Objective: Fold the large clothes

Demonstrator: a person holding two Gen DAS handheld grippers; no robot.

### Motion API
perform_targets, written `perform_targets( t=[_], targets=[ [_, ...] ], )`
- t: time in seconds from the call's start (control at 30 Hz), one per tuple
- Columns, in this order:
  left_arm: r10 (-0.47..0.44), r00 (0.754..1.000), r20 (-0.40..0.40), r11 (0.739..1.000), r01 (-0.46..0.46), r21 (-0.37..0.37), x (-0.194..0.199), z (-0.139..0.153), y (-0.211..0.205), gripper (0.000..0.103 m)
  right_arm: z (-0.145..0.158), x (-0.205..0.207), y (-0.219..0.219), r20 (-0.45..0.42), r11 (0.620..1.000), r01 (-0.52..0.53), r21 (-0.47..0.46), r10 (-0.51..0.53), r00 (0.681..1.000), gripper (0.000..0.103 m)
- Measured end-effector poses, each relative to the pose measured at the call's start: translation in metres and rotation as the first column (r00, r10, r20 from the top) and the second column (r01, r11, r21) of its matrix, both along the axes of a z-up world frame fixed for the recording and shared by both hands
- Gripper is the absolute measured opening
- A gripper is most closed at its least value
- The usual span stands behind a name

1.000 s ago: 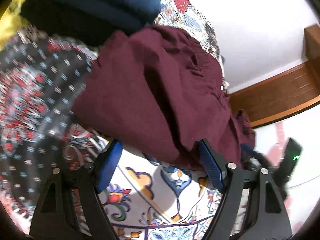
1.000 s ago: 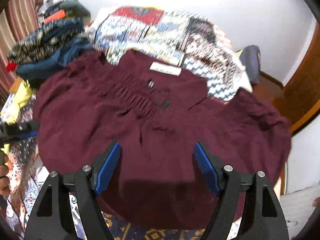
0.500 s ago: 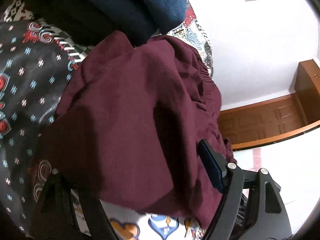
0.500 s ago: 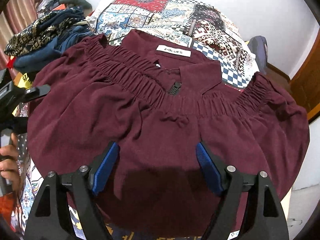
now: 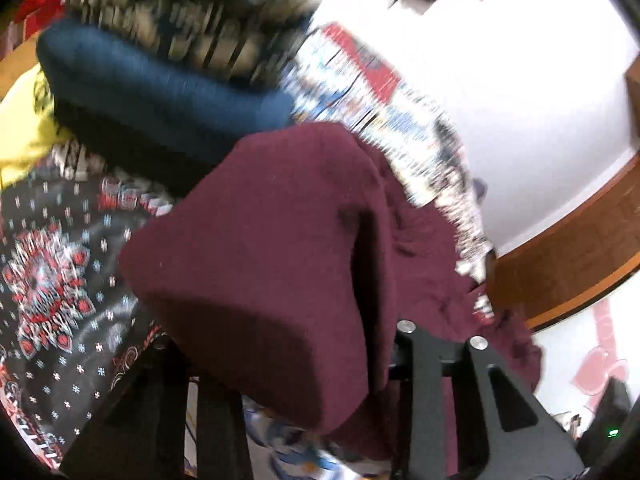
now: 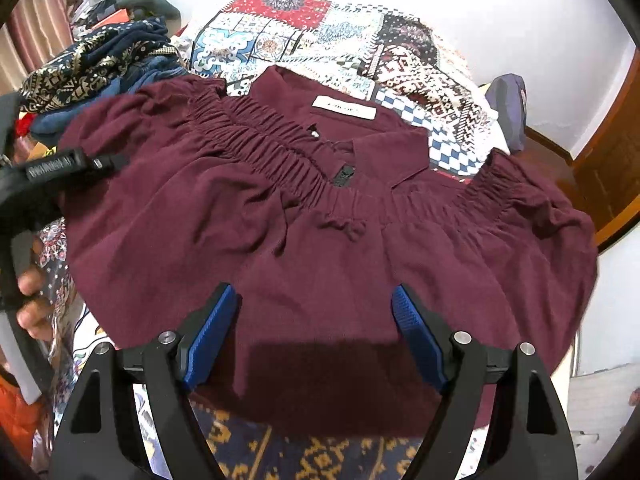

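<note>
1. The left gripper has just been closing its jaws, with the maroon blouse between them. In the left wrist view a thick fold of that cloth fills the gap and drapes over the left finger, hiding both pads, so the pinch reads as clamped on the blouse's edge, lifted off the bed.
2. The right gripper stands spread wide. Its blue pads hang over the near hem of the blouse and press on nothing; the cloth lies under them, not between them.
3. The blouse is spread across the middle of the bed, on the patterned bedspread. Its collar and white label point toward the far edge, the gathered yoke runs across it, and the sleeves reach toward the left and right edges.
4. Only the right wrist view shows the whole garment, its label and a small dark tag at the neckline. It also shows the left gripper from outside, at the blouse's left edge, with a person's hand around its handle.
5. Only the left wrist view, which is blurred, shows the raised fold close up, along with the dark floral cloth beneath it at the bed's left side.
6. A pile of clothes, navy and patterned, sits at the far left corner of the bed, just beside the blouse's left sleeve. Both views show it.
</note>
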State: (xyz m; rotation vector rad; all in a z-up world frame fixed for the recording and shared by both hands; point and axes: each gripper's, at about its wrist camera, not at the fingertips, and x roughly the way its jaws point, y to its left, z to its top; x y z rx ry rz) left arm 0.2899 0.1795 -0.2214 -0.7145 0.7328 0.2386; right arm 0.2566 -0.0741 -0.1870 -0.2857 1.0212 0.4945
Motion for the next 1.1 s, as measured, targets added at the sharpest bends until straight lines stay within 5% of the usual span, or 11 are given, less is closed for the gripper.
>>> perform_targets(
  t=[0.23, 0.47, 0.63, 0.73, 0.83, 0.97, 1.1],
  targets=[
    [-0.034, 0.980, 0.197, 0.985, 0.000, 0.171, -0.032, 0.090, -0.014, 0.029, 0.029, -0.011, 0.000, 0.048, 1.000, -0.021, -0.009, 0.022, 0.999, 0.078],
    [-0.047, 0.946, 0.322, 0.937, -0.070, 0.342, -0.077, 0.154, -0.003, 0.029, 0.042, -0.013, 0.034, -0.120, 0.967, -0.038, 0.252, 0.071, 0.990, 0.078],
    [-0.059, 0.961, 0.272, 0.902, -0.066, 0.426, -0.089, 0.152, -0.003, 0.029, 0.014, -0.026, 0.095, -0.158, 0.952, -0.156, 0.264, 0.202, 0.967, 0.078],
    [-0.054, 0.976, 0.213, 0.915, -0.037, 0.403, -0.079, 0.128, -0.006, 0.029, -0.018, -0.020, 0.121, -0.270, 0.957, -0.166, 0.237, 0.229, 0.935, 0.081],
    [-0.044, 0.975, 0.216, 0.915, -0.047, 0.402, -0.079, 0.123, -0.015, 0.029, -0.025, -0.017, 0.124, -0.285, 0.958, -0.181, 0.224, 0.242, 0.928, 0.082],
    [-0.066, 0.976, 0.209, 0.907, -0.029, 0.420, -0.068, 0.126, -0.029, 0.029, 0.002, -0.018, 0.089, -0.205, 0.953, -0.174, 0.249, 0.228, 0.952, 0.080],
    [-0.091, 0.973, 0.211, 0.914, -0.002, 0.405, -0.055, 0.125, -0.037, 0.029, 0.027, -0.023, 0.034, -0.024, 0.983, -0.124, 0.133, 0.128, 0.991, 0.080]
  ],
)
